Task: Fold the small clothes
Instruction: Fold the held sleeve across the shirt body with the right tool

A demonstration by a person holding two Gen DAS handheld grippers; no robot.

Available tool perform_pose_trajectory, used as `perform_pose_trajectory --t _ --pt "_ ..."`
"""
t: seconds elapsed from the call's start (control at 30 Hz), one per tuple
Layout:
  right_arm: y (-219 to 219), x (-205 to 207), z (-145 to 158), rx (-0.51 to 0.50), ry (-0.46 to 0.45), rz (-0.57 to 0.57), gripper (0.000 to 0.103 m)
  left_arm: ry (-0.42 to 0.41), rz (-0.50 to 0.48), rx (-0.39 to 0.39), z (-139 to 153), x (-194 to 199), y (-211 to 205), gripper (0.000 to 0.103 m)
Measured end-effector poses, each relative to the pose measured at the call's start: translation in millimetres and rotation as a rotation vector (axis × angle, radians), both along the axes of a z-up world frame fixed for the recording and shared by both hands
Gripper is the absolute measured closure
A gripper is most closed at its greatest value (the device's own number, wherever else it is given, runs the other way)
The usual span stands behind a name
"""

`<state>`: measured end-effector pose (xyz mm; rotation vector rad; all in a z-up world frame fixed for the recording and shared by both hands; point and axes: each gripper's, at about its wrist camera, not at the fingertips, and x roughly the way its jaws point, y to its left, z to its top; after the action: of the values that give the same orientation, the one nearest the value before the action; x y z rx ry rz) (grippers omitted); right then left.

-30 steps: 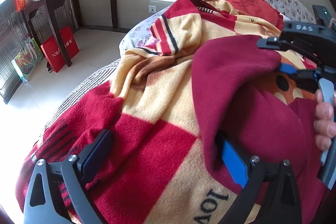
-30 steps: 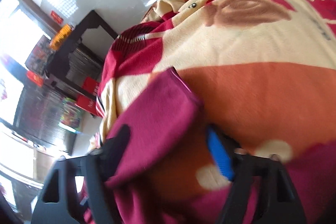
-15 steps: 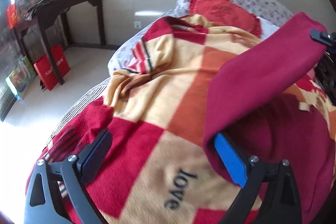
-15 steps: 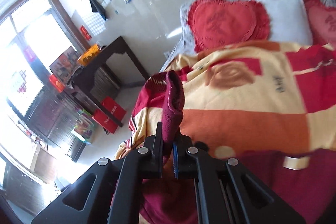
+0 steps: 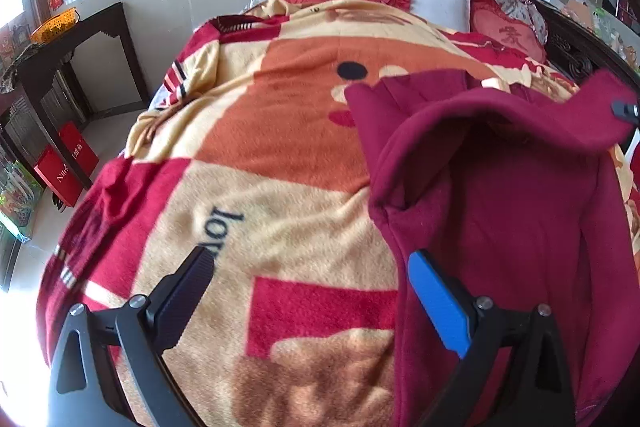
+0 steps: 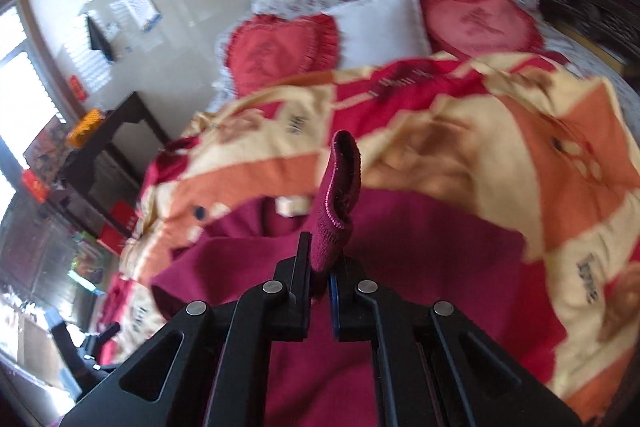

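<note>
Right gripper [image 6: 320,267] is pinched tight on a cuff or hem of the maroon garment [image 5: 500,195], and the fabric stands up in a soft loop between the jaws, so it's a firm bite on a thick knit edge. Left gripper [image 5: 312,287] hangs wide open over the blanket [image 5: 280,147], blue pad just beside the garment's near edge, gripping nothing. The garment lies spread on the blanket, one part lifted and draping: light, floppy fleece, no stiffness, likely to sag and cling to the fuzzy blanket. My call: take the opposite corner or hem at a doubled seam, where the cloth won't slip out
</note>
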<state>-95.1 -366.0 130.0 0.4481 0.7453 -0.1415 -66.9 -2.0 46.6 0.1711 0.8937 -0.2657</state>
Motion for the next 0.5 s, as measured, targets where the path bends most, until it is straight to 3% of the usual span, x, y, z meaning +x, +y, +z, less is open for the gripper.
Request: perform_pose_trajectory --t 0.1,0.2,0.33,0.4,0.5 --pt "-20 -14 -36 -0.035 0.173 -0.039 0.103 0.014 0.018 0.006 -8 6 -3 0.003" --pt "-34 -17 -55 -0.112 0.321 -0.102 0.094 0.019 0.035 0.005 -11 12 -3 0.003" --pt "-26 -15 -24 -0.172 0.211 -0.132 0.087 0.031 0.069 -0.002 -15 26 2 0.003" --pt "-2 5 -6 -0.145 0.132 -0.044 0.083 0.044 0.084 -0.011 -18 29 6 0.003" --pt "56 56 3 -0.062 0.082 0.23 0.081 0.071 0.102 -0.02 -24 34 10 0.003"
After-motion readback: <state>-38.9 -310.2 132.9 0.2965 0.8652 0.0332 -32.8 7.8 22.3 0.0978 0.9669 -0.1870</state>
